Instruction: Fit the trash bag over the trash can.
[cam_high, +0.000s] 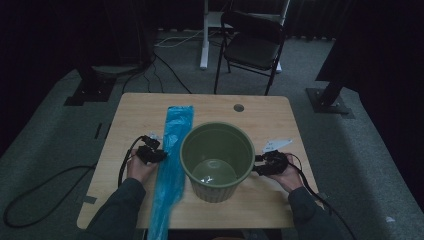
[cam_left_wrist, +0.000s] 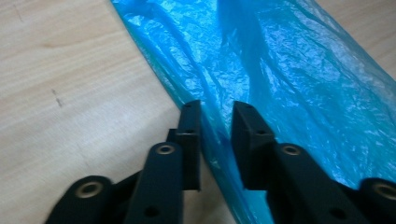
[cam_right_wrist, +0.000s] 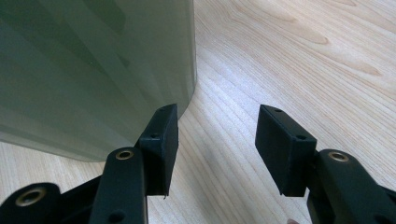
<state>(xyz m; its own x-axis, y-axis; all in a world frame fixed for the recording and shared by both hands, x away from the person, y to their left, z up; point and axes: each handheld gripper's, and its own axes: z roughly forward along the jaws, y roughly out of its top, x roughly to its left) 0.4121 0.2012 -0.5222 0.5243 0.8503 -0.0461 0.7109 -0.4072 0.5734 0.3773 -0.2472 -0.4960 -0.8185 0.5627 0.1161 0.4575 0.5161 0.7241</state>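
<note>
From the high view I see the green bin (cam_high: 217, 161) at counter (cam_high: 260, 112) centre, the blue plastic bag (cam_high: 171, 160) along its 9 o'clock side, overhanging the near edge. In the left gripper view, my left gripper (cam_left_wrist: 216, 122) has its jaws narrowly parted astride the bag's edge, perhaps touching it. In the right gripper view, my right gripper (cam_right_wrist: 217, 128) stands wide open beside the bin wall, bare wood at 3 o'clock.
</note>
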